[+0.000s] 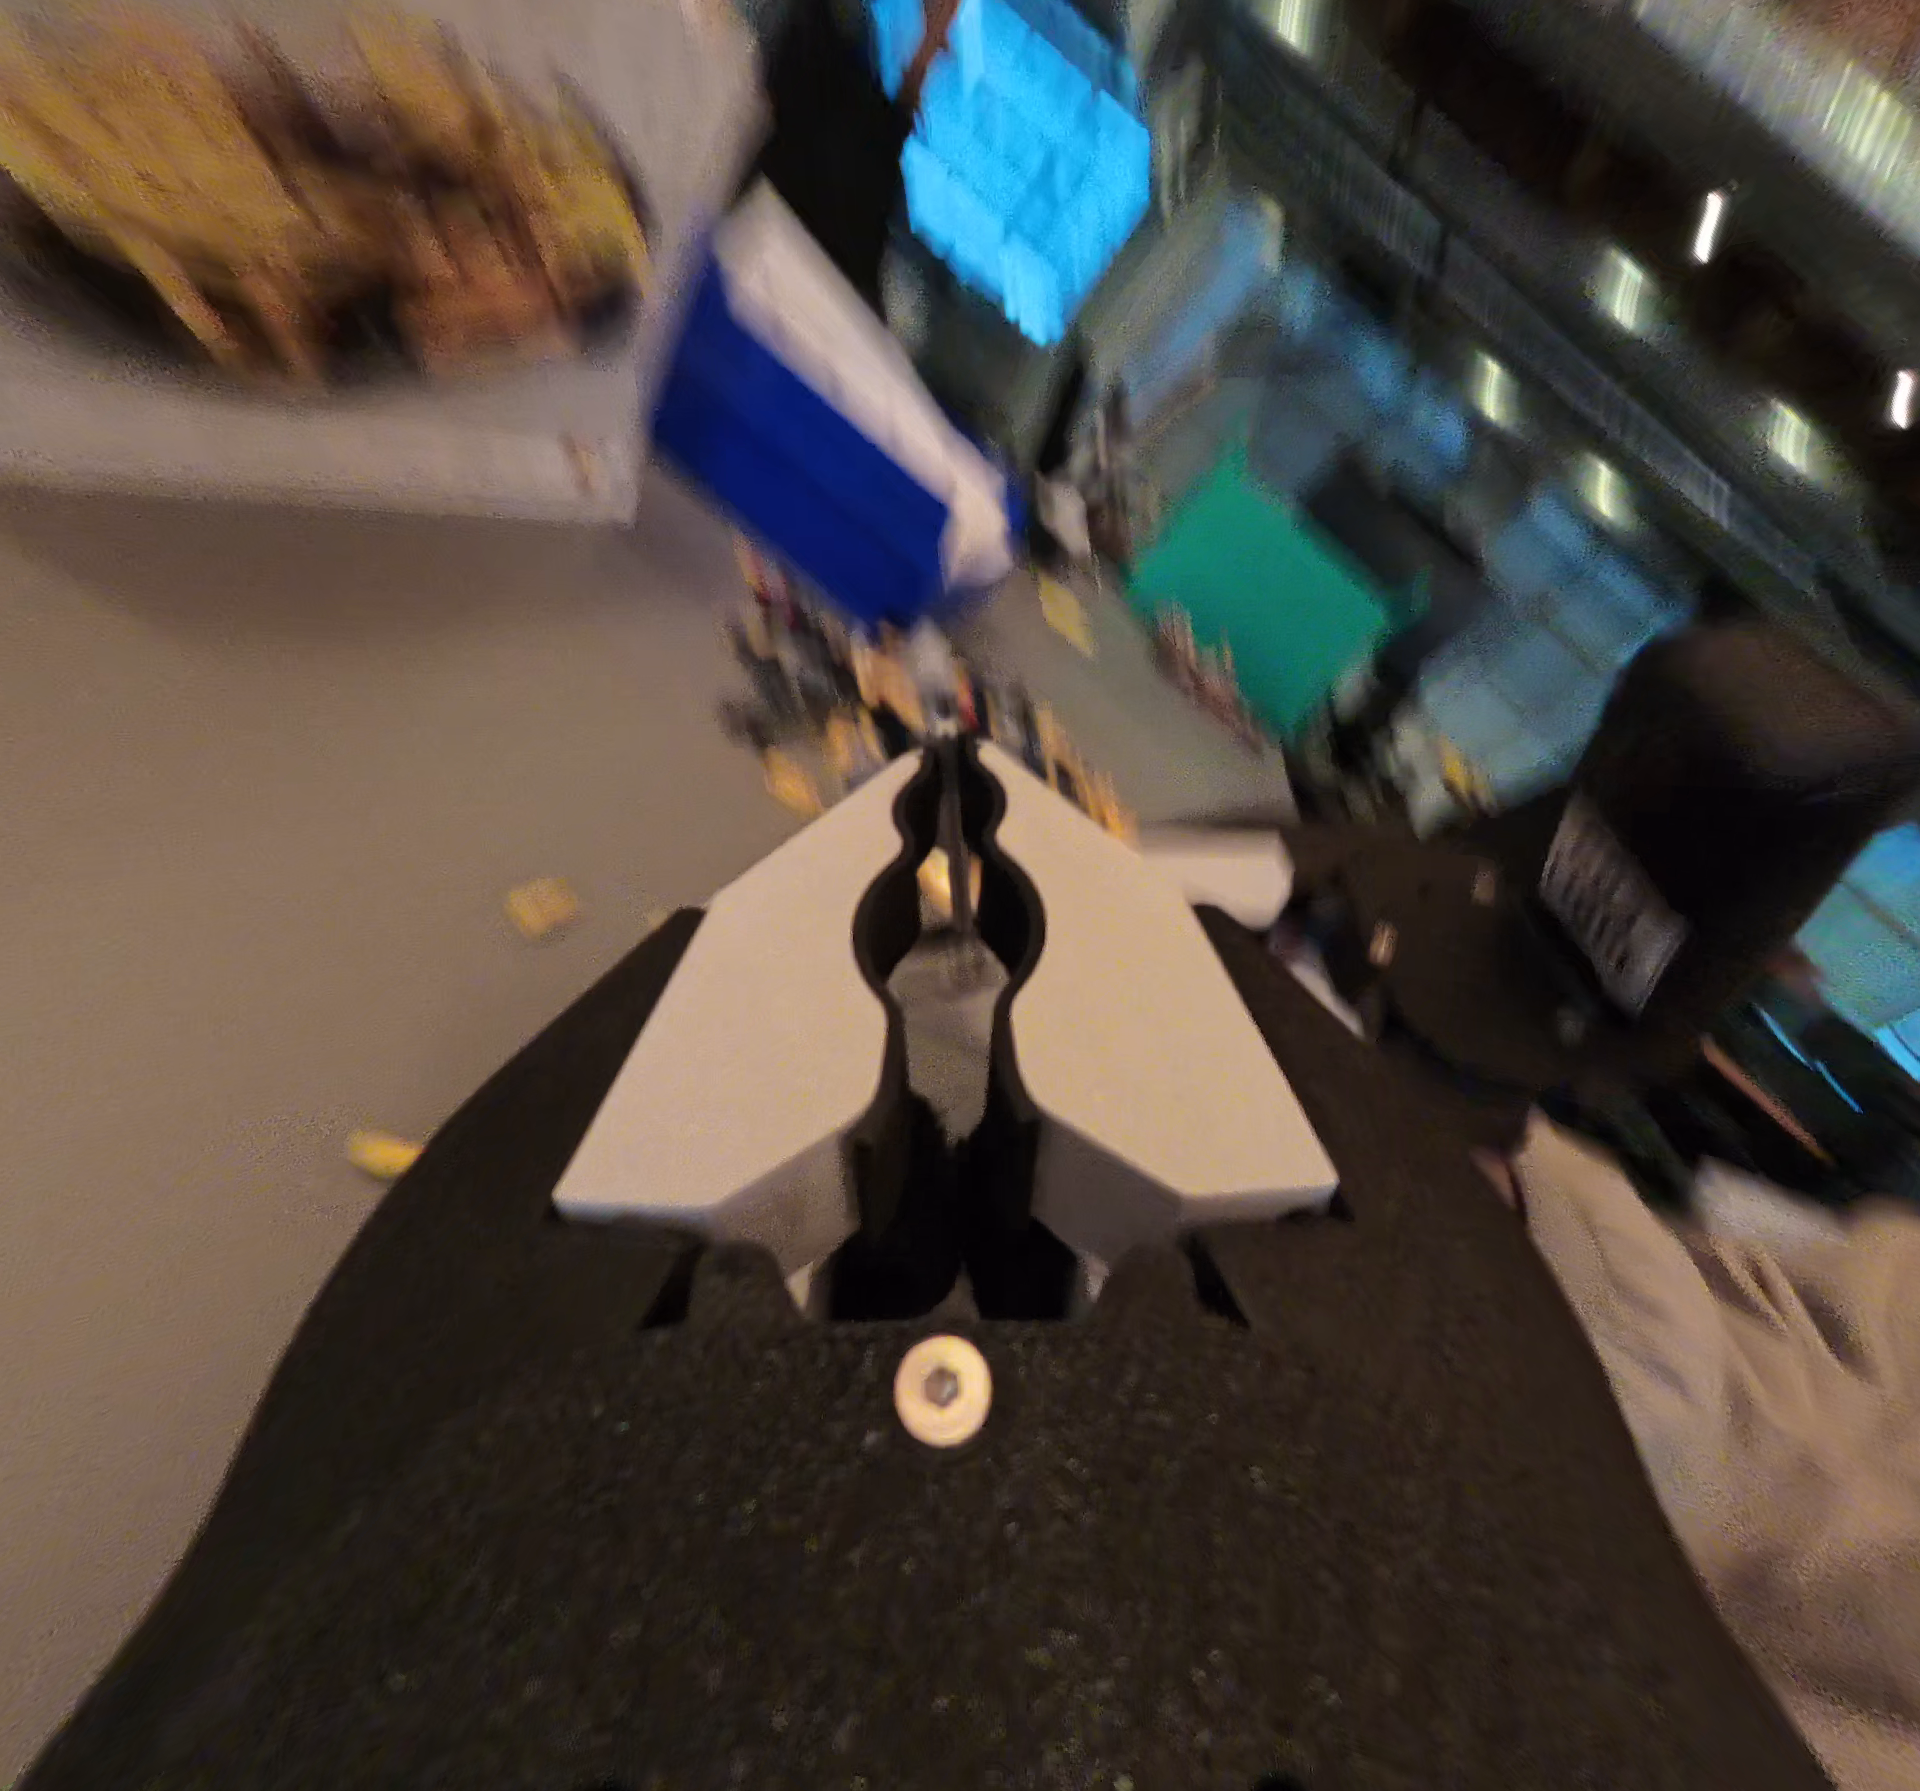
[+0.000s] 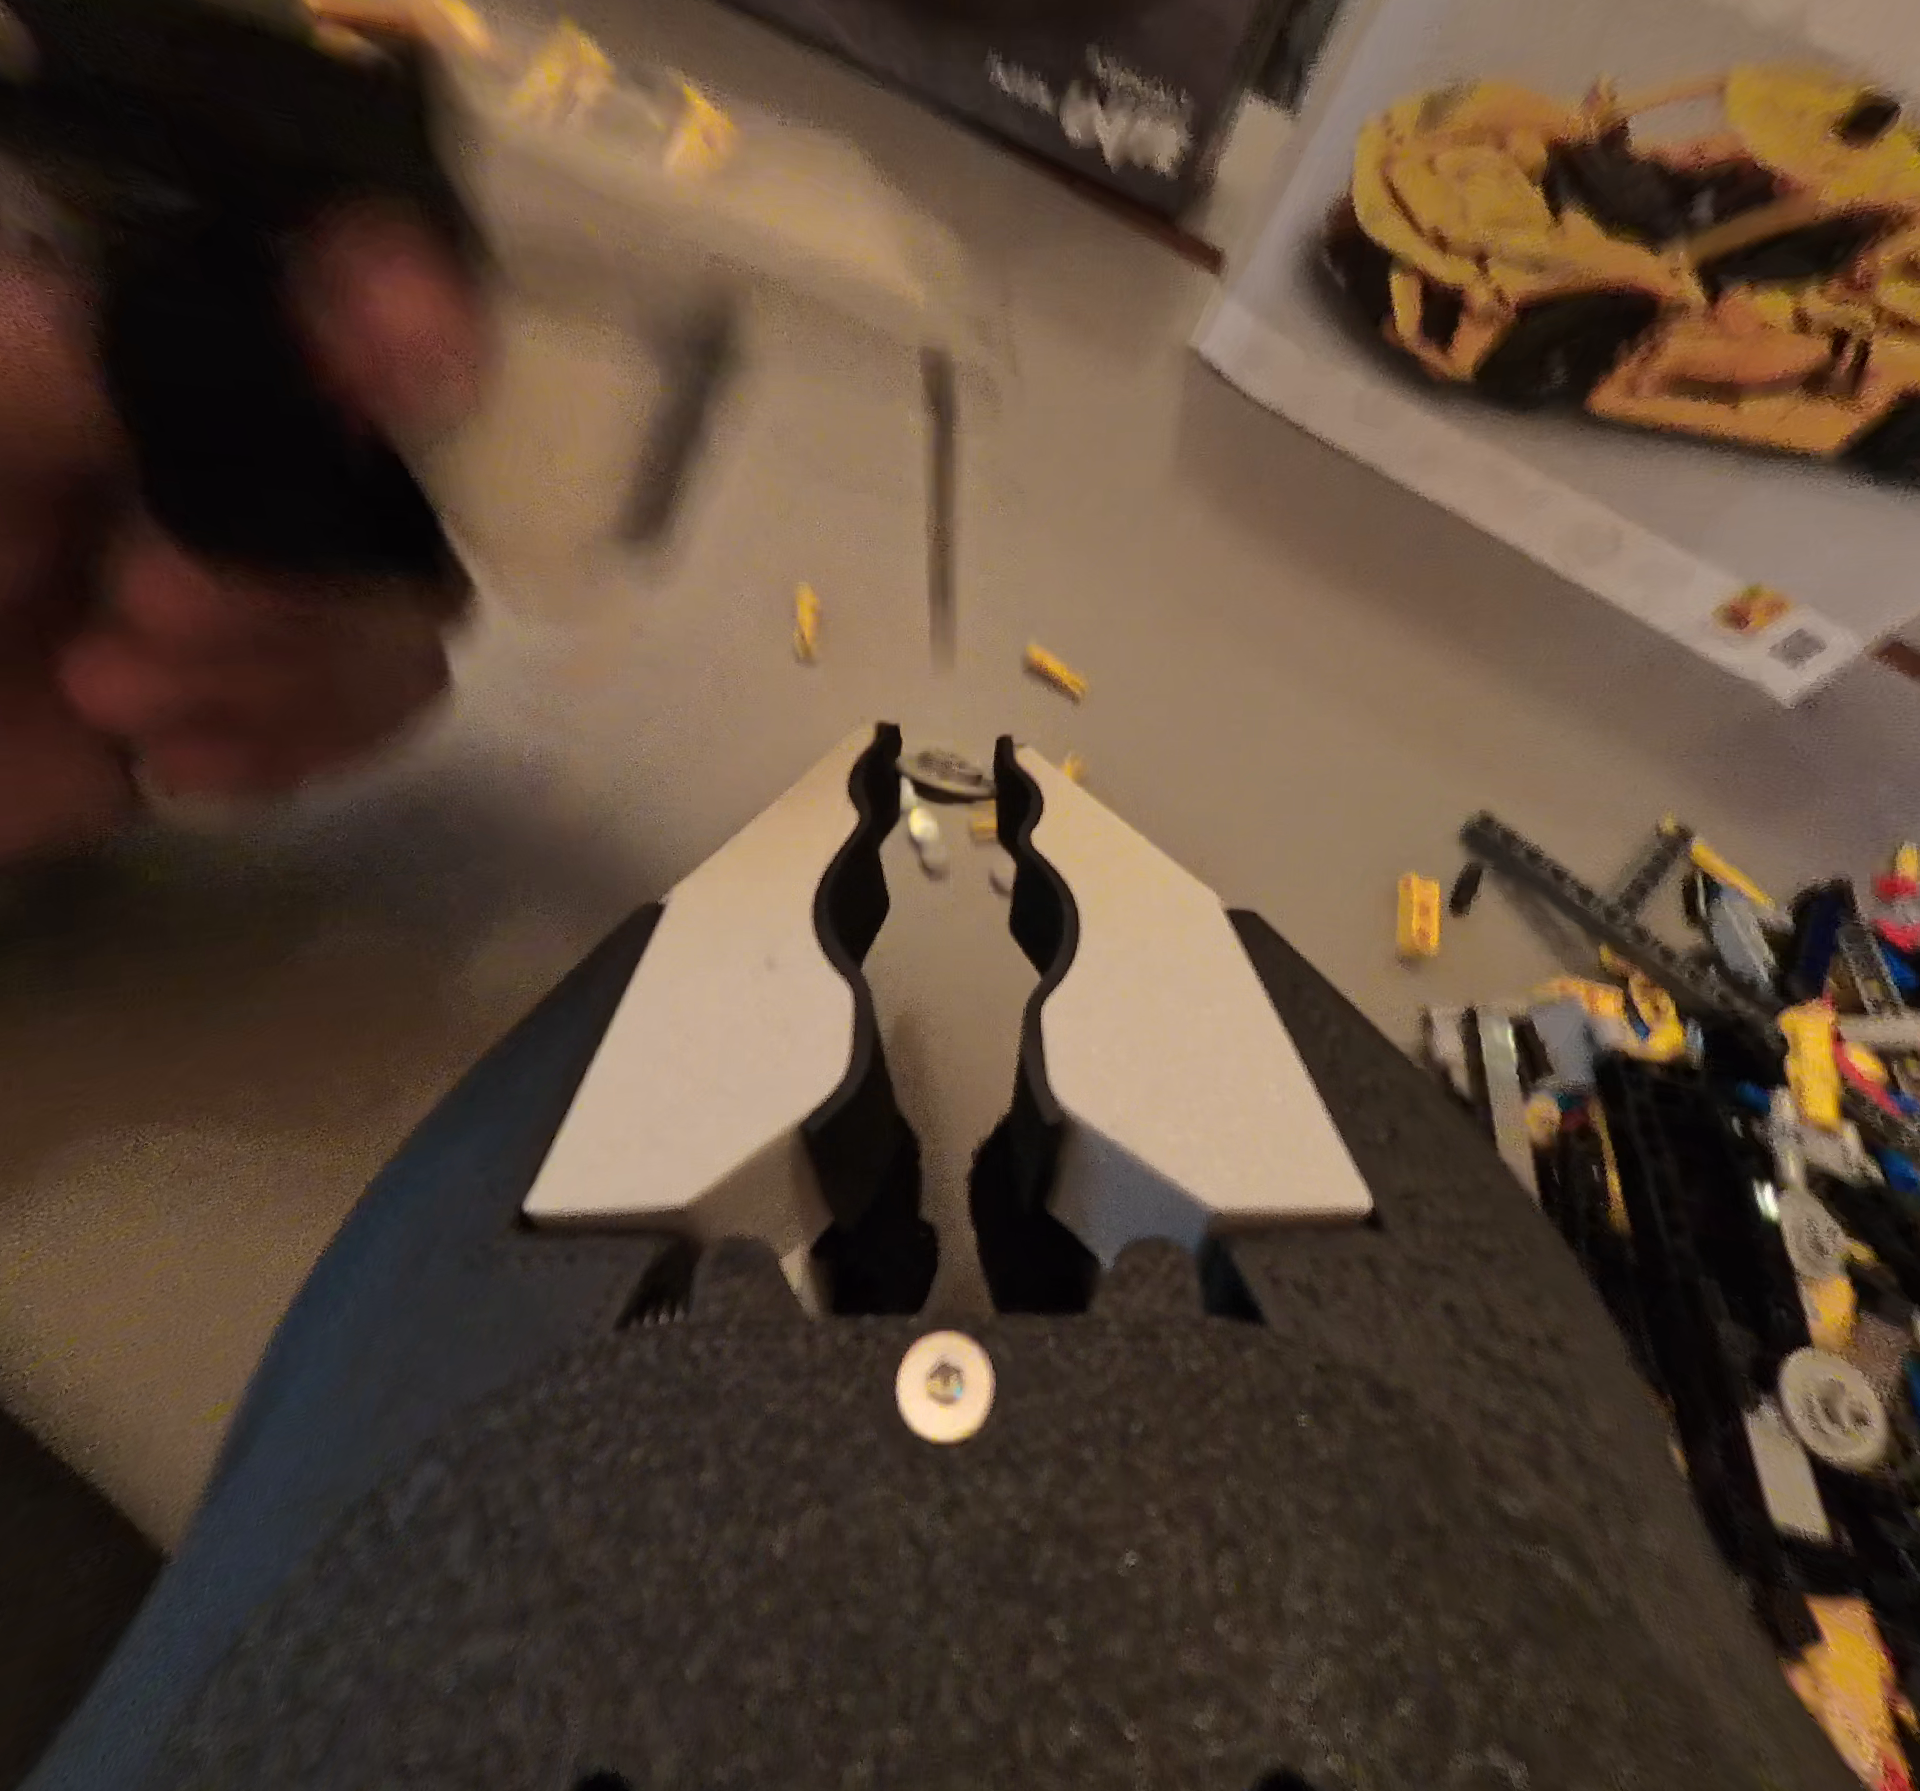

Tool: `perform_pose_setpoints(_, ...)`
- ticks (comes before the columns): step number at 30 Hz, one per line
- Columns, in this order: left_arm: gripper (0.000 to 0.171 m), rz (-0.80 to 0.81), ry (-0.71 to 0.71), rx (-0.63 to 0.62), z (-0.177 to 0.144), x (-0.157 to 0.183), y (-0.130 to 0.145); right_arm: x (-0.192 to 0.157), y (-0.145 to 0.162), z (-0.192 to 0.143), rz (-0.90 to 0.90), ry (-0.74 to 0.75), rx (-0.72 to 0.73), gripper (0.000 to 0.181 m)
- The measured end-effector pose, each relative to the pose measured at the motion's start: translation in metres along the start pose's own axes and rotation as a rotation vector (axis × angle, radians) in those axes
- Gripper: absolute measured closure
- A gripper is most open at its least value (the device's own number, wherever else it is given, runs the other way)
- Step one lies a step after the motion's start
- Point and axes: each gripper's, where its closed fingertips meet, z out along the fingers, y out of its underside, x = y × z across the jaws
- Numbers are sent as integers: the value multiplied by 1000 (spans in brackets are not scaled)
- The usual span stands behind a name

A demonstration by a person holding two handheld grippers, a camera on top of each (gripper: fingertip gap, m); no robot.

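Note:
In the left wrist view my left gripper [image 1: 948, 754] is shut on a thin dark axle [image 1: 958, 858] that runs back between the fingers. The view is blurred by motion. In the right wrist view my right gripper [image 2: 943, 754] is shut on a small grey round piece [image 2: 945, 771], pinched flat between the fingertips above the grey table [image 2: 1195, 598]. A thin black rod [image 2: 940, 505] shows just beyond the tips; I cannot tell if it lies on the table. A hand on a black gripper [image 2: 239, 453] is blurred at the left of that view.
A white box with a yellow car picture [image 2: 1621, 266] and a dark box [image 2: 1039, 48] stand at the back. A pile of building pieces [image 2: 1714, 1118] lies at the right. Small yellow pieces [image 2: 1055, 671] are scattered ahead. A blue box [image 1: 821, 453] shows in the left wrist view. Across from one pair of fingers to the other is roughly 7 centimetres.

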Motion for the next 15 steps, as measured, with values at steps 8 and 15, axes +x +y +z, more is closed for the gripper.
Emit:
perform_pose_setpoints(8,169,-129,180,98,-26,1,-41,85,18,-31,23,196,26,163)
perform_pose_setpoints(15,169,-70,208,-221,8,24,36,216,87,-64,232,336,-59,145)
